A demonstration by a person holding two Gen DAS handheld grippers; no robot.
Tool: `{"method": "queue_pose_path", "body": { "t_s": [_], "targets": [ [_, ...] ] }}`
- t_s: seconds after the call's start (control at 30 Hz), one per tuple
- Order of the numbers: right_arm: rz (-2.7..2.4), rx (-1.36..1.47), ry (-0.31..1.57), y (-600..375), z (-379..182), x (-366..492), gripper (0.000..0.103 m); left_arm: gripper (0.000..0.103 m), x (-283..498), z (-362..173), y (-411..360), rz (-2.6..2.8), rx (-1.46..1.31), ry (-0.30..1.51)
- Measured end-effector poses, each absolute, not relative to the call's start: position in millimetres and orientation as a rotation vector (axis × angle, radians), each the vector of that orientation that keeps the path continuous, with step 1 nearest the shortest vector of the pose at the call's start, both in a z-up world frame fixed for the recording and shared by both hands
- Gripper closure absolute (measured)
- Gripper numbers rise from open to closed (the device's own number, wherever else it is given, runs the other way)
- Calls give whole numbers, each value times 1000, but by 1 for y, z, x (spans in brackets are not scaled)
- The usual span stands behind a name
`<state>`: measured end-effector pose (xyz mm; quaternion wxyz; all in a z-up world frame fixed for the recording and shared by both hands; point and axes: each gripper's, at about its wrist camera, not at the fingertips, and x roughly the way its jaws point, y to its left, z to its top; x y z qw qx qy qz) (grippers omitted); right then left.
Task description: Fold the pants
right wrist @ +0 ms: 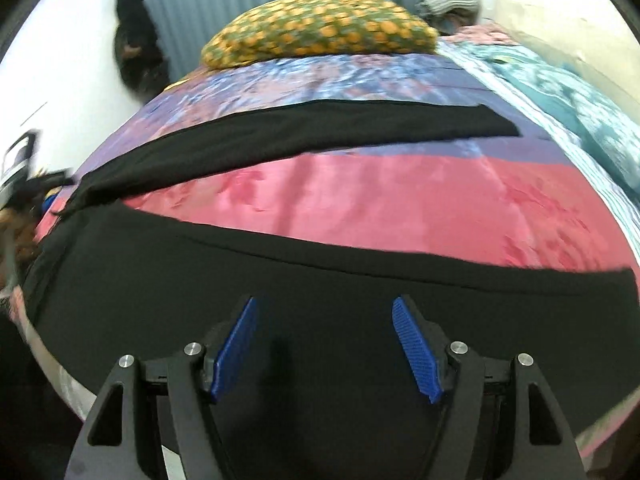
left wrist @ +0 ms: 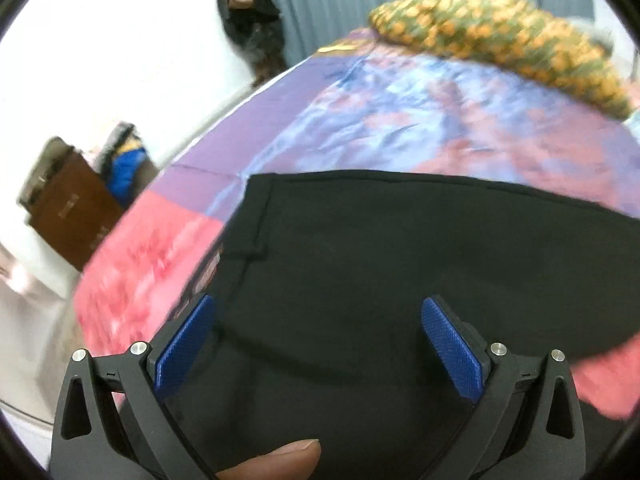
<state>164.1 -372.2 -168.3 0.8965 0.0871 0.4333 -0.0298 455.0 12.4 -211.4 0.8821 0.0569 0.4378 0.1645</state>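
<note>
The bed (right wrist: pixel 400 200), covered in a pink and purple spread, is seen filling both views, with a pineapple-print pillow (right wrist: pixel 320 28) lying at its far end. Across the spread the black pants (right wrist: pixel 320 280) are laid out flat: in the right wrist view the near leg runs left to right directly under the tool, and the far leg (right wrist: pixel 304 132) is stretched as a second band beyond a strip of pink cover. The long axis is thus judged to lie crosswise to both tools, and the two legs are apart, not yet stacked.

In the left wrist view the waistband end (left wrist: pixel 256 216) is found ahead and slightly left, its corner and a belt loop just made out. The left gripper (left wrist: pixel 318 320) is held spread wide over the cloth, nothing pinched between the blue pads. The right gripper (right wrist: pixel 324 320) is likewise held spread, over the near leg, with no fabric caught. The left is judged nearer the waist, the right nearer the leg run.

A fingertip (left wrist: pixel 280 458) of the operator is glimpsed at the bottom edge. The near leg's cuff is cut off at the right rim of the right wrist view; whether either tool touches the cloth cannot be told, and motion blur softens the bed's pattern.
</note>
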Motion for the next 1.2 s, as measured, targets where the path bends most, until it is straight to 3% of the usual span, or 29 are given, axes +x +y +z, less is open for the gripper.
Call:
{"method": "queue_pose_path", "body": {
  "t_s": [0.1, 0.2, 0.3, 0.57, 0.73, 0.77, 0.93, 1.07, 1.2],
  "targets": [
    [3, 202, 891, -370, -158, 199, 31, 0, 490, -248, 40, 452, 122, 987],
    [65, 203, 869, -368, -145, 254, 22, 0, 490, -263, 62, 453, 56, 976],
    [160, 216, 908, -364, -144, 336, 20, 0, 479, -267, 70, 431, 1, 942],
    [253, 35, 1105, -386, -209, 488, 23, 0, 476, -269, 63, 421, -3, 913],
    [-24, -2, 1101, -520, -220, 505, 21, 0, 477, -270, 63, 415, -13, 899],
    [-87, 24, 1119, -552, -223, 504, 12, 0, 477, -270, 63, 416, -12, 898],
    [-567, 128, 1096, -698, -202, 471, 15, 0, 477, -271, 62, 420, -5, 894],
    [-492, 311, 1013, -731, -189, 465, 15, 0, 477, -270, 61, 425, 3, 890],
    [-364, 485, 1092, -729, -216, 479, 16, 0, 477, -270, 61, 423, 2, 890]
  ]
}}
